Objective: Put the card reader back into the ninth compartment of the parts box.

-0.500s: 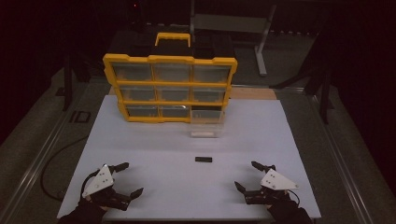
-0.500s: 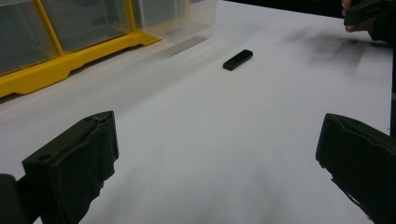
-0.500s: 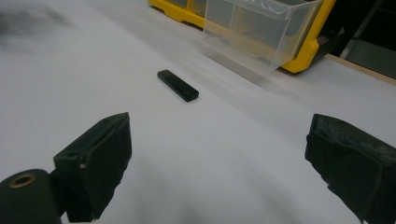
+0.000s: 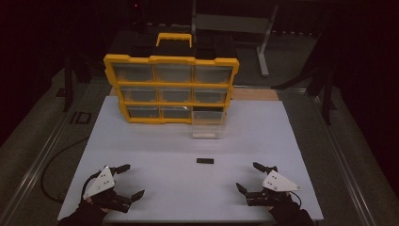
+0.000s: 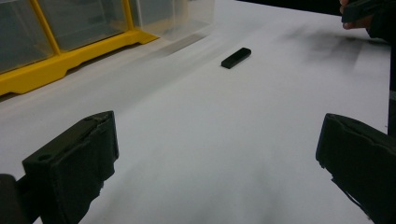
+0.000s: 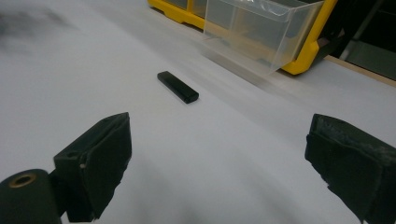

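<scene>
Nothing has shifted since half a second ago: both grippers sit where they were at the near edge of the white bench (image 4: 155, 141). Left gripper (image 4: 126, 181), jaws wide apart, nothing between them. Right gripper (image 4: 248, 177), same story, jaws spread and empty. The small black bar (image 4: 205, 161) lies flat on the bench midway between the 2 and ahead of them, just short of the clear drawer (image 4: 207, 123) pulled out of the yellow organizer (image 4: 171, 87).
</scene>
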{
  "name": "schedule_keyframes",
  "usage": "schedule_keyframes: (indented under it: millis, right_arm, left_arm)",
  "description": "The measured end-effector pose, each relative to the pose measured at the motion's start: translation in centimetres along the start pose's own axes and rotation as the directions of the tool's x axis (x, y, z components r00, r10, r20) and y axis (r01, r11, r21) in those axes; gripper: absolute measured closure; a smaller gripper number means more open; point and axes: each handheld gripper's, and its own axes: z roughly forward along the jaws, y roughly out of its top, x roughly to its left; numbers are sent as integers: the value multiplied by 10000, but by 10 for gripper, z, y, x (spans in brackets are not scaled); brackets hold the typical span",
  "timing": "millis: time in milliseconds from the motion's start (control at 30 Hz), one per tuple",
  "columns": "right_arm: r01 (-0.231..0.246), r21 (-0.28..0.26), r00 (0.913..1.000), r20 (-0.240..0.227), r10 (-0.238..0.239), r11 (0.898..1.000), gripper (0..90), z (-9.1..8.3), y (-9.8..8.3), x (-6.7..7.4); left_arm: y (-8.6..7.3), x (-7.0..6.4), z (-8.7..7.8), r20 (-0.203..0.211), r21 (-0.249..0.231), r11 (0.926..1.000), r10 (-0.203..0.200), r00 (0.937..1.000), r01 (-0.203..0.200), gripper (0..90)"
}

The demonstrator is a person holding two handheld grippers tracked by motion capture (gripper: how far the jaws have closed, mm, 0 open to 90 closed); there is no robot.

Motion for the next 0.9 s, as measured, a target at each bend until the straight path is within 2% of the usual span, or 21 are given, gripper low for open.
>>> schedule_keyframes:
  millis: [567,900]
  right_arm:
    - [14,-47,10000,-14,-14,10000,76,1,1,0]
    - [-3,-110,10000,-23,3,9999,76,0,2,1]
  left_arm:
    - [5,-1,2,185,83,10000,12,9998,-13,5]
    - [25,-1,3,391,393,9989,252,9989,-267,4]
